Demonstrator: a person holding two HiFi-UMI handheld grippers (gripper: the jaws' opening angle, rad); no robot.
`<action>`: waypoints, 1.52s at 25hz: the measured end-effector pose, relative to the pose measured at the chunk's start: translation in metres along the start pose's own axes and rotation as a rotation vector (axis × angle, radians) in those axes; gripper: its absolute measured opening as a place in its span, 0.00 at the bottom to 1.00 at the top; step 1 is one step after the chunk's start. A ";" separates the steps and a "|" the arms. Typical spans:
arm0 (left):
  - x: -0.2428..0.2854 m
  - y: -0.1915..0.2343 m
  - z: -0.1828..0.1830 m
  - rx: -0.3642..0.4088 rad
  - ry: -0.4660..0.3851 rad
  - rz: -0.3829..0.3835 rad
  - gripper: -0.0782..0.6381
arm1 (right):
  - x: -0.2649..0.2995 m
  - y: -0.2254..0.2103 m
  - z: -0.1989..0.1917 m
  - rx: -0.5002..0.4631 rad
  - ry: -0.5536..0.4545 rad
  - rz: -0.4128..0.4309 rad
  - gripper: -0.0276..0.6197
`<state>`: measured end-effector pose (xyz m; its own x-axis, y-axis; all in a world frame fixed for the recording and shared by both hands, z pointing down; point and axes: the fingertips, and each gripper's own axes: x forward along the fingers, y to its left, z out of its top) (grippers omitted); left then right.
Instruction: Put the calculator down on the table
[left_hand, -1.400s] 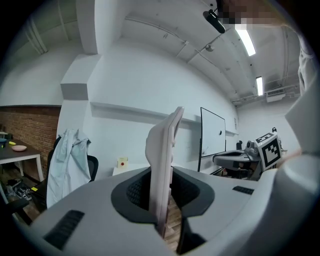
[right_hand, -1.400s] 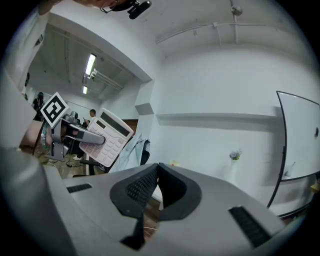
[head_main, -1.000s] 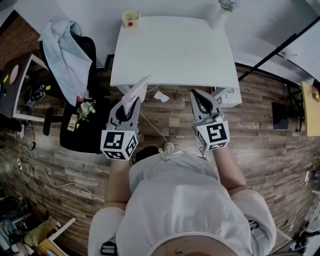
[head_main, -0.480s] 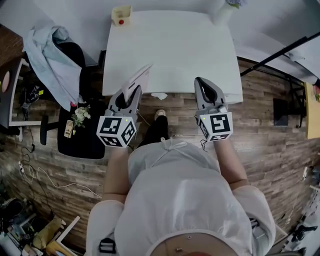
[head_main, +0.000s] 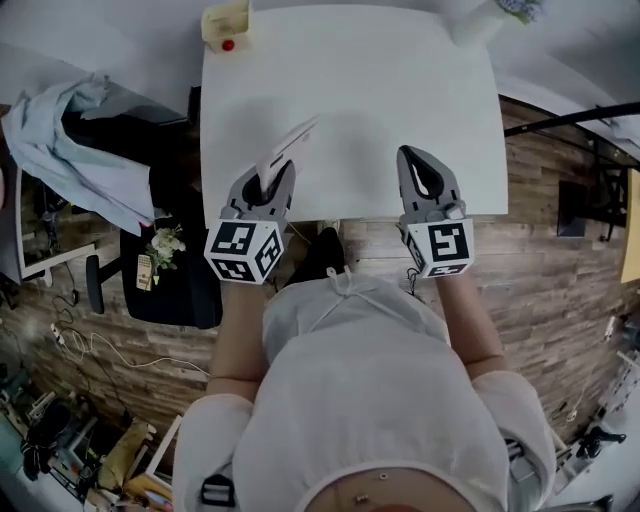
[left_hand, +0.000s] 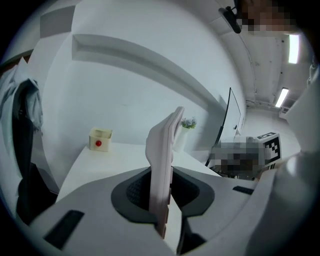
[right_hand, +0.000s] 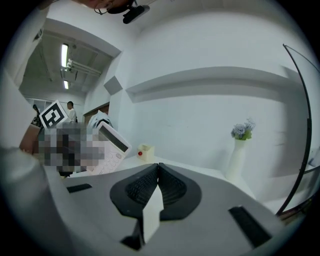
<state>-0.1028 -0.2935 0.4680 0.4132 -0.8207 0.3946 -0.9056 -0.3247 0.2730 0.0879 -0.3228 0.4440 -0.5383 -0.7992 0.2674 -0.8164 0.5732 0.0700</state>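
1. Two hand-held tongs are out over the near edge of a white worktop (head_main: 400, 90), with the person standing just behind them.
2. Left tongs (head_main: 268, 178) are clamped narrow on the calculator (head_main: 287, 146), gripping its lower end by the front and back faces.
3. Seen from the left gripper view, the calculator (left_hand: 162, 160) stands on edge between the pads of the tongs (left_hand: 162, 192), showing only its thin side.
4. Its long axis runs out along the tongs and away from the person, rising toward the far end and leaning to the right in the head view.
5. From the right gripper view, the calculator (right_hand: 112, 145) turns its keys toward the right side, with the display at the raised far end.
6. It is held up off the worktop, its far end over the near left part of the surface.
7. Right tongs (head_main: 415, 160) are pressed together with nothing between them, the pads meeting in the right gripper view (right_hand: 158, 167).
8. One small yellow box (head_main: 226, 22) with a red dot sits at the far left corner of the worktop, and a white vase (head_main: 480, 20) of flowers stands at the far right corner.
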 end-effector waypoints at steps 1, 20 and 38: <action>0.011 0.005 -0.004 -0.011 0.020 -0.007 0.23 | 0.010 -0.002 -0.005 0.007 0.014 0.003 0.05; 0.114 0.061 -0.077 -0.341 0.205 -0.107 0.24 | 0.107 -0.010 -0.075 0.097 0.154 0.057 0.05; 0.127 0.091 -0.094 -0.226 0.302 -0.027 0.42 | 0.133 0.015 -0.084 0.042 0.240 0.119 0.05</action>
<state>-0.1235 -0.3825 0.6255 0.4772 -0.6269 0.6158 -0.8636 -0.2050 0.4606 0.0216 -0.4058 0.5617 -0.5700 -0.6582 0.4918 -0.7610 0.6486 -0.0141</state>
